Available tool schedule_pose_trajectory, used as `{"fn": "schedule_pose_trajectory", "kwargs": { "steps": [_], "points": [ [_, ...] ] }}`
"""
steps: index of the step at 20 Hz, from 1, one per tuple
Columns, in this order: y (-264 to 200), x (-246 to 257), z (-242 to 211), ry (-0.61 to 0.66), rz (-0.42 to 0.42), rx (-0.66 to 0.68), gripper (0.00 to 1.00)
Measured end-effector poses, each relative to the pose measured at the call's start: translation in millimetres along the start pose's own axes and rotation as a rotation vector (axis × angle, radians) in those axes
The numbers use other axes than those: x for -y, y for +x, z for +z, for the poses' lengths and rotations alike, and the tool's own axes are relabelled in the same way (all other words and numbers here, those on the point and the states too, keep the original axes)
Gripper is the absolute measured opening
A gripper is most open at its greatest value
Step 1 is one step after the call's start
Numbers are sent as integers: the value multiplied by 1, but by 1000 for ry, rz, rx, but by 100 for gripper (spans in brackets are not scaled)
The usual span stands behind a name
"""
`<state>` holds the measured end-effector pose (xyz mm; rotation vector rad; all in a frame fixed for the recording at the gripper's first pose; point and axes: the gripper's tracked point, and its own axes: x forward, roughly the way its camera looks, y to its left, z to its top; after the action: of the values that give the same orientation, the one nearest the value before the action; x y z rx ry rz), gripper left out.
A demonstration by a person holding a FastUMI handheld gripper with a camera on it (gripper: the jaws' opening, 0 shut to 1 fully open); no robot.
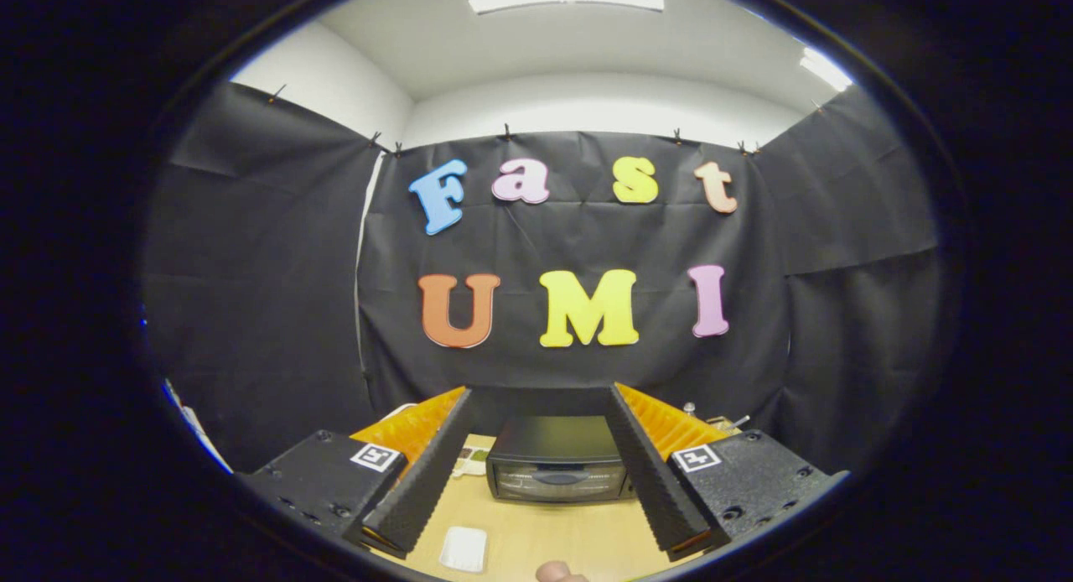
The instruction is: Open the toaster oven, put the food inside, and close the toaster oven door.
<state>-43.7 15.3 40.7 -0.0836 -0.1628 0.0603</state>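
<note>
I count one black boxy toaster oven (pixel 557 469) at the wooden bench's (pixel 536 536) far edge, one white square pad (pixel 463 548), and two spread fingers (pixel 419 481).

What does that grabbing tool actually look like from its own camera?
The gripper has two long, wedge-shaped fingers with ribbed, ridged faces, like corrugated foam. Each finger is mounted on a boxy, textured block with visible screws, and each block carries a small square black-and-white tag. The fingers stand spread apart, holding nothing, with the toaster oven on the wooden table seen between them.
</note>
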Motion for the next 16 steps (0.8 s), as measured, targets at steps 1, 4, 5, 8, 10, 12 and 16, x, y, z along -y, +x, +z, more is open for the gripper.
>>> {"fn": "schedule_pose_trajectory", "kwargs": {
  "steps": [1,4,5,8,10,12,16],
  "points": [
    [-1,2,-2,-13,-7,2,100],
    [-7,3,-16,7,4,-22,100],
    [-9,5,-20,19,8,-29,100],
    [-14,18,-27,7,-29,-23,100],
    [-16,16,-37,11,-26,-33,100],
    [-23,16,-45,32,-11,-54,100],
    [-44,20,-51,52,3,-52,100]
  ]
}}
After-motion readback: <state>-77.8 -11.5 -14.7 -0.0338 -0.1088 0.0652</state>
